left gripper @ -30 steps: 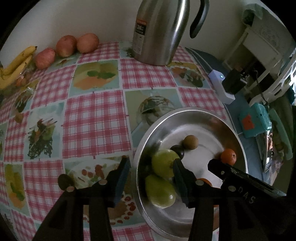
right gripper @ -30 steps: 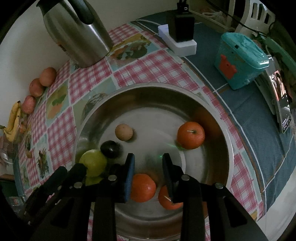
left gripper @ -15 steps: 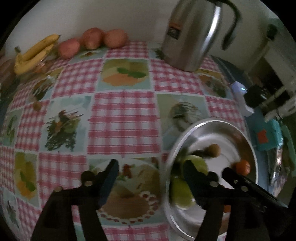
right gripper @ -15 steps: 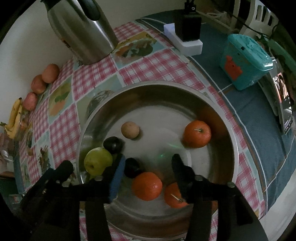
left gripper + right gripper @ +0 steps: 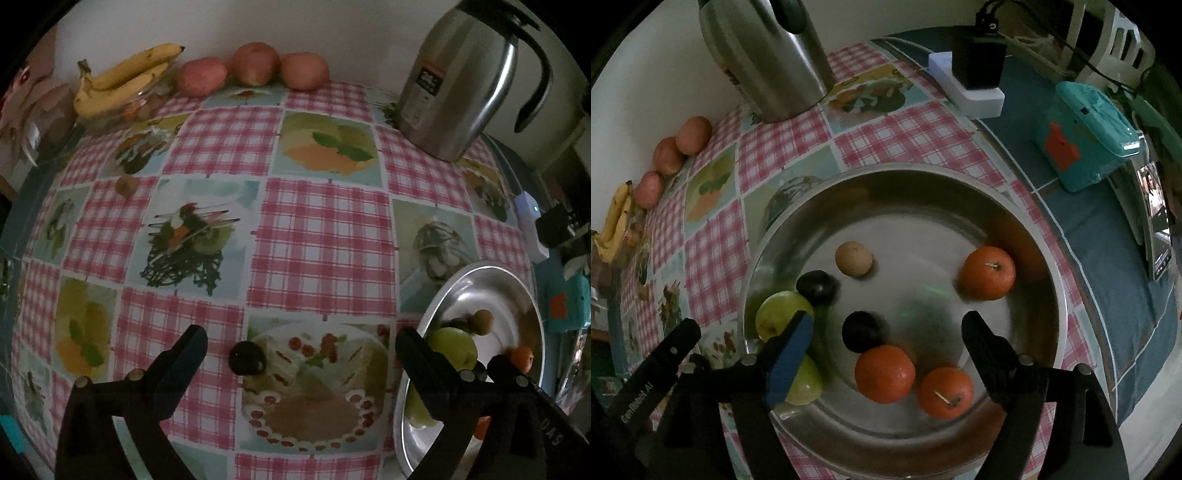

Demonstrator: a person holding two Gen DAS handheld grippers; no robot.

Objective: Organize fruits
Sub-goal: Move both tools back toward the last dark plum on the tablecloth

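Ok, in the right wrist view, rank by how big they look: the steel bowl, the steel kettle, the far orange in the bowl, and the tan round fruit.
1. Steel bowl.
2. Steel kettle, though it sits farther back and is cropped.
3. Far orange.
4. Tan round fruit, smallest.

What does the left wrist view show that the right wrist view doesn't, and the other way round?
Only the left wrist view shows the dark plum lying on the tablecloth between the open jaws of the left hand-held gripper.

Only the right wrist view shows three oranges and two plums in the bowl below the open right hand-held gripper.

Both show the steel bowl, the kettle, bananas and green pears.
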